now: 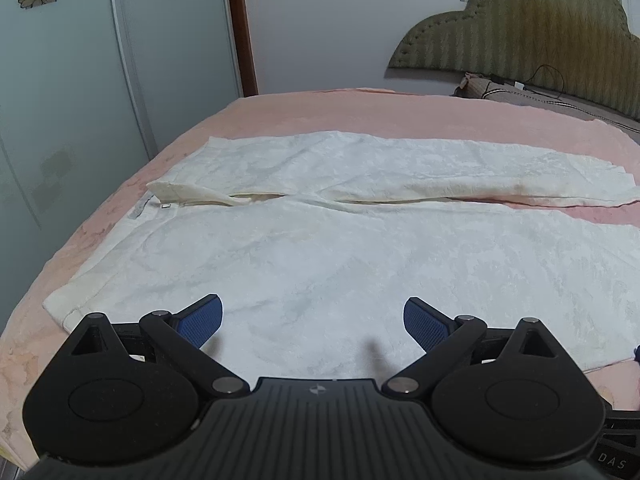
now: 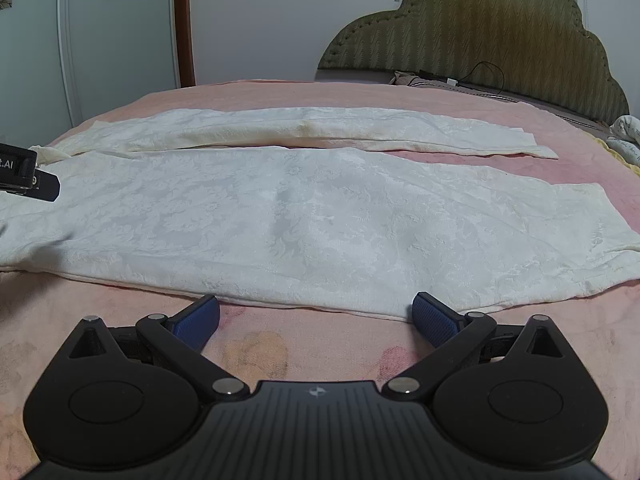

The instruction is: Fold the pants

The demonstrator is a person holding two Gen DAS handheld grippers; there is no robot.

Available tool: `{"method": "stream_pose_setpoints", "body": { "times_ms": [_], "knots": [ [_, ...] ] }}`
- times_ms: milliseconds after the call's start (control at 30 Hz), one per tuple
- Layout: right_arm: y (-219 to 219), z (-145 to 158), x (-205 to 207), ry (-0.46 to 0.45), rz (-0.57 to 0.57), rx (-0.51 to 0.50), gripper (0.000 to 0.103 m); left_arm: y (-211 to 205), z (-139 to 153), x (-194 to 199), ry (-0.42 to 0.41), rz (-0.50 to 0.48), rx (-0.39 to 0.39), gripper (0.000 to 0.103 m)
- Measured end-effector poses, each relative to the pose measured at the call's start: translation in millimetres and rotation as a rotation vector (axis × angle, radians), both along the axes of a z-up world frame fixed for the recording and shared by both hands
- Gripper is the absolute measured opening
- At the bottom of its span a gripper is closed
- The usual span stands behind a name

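Both the left gripper [image 1: 313, 322] and right gripper [image 2: 316, 318] are hovering with fingers spread wide, holding nothing, over the near leg of the white pants [image 2: 280, 216] lying flat on the pink bed [image 2: 256, 344]. A one-layer pinch risks bunching the limp fabric, with headboard [image 2: 472, 28] and wardrobe [image 1: 80, 80] looming beyond.

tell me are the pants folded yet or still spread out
Spread out: the pants lie flat on the bed, both legs side by side, unfolded.
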State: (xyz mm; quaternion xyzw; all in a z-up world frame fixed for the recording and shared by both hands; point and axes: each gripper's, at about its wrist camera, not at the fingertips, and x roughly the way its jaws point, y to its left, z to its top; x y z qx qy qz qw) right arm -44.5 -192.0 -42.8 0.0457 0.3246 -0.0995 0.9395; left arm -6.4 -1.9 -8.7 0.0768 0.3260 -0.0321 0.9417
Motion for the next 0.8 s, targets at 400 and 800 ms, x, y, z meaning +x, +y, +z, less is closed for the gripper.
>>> {"method": "stream_pose_setpoints", "body": {
  "times_ms": [400, 800],
  "knots": [
    [0.0, 0.0, -0.3, 0.000, 0.000, 0.000, 0.103, -1.9, -0.9, -1.4, 0.006, -0.002, 0.005, 0.099],
    [0.1, -0.1, -0.1, -0.001, 0.000, 0.000, 0.103, -2.6, -2.7, -0.4, 0.014, -0.001, 0.006, 0.099]
  ]
}}
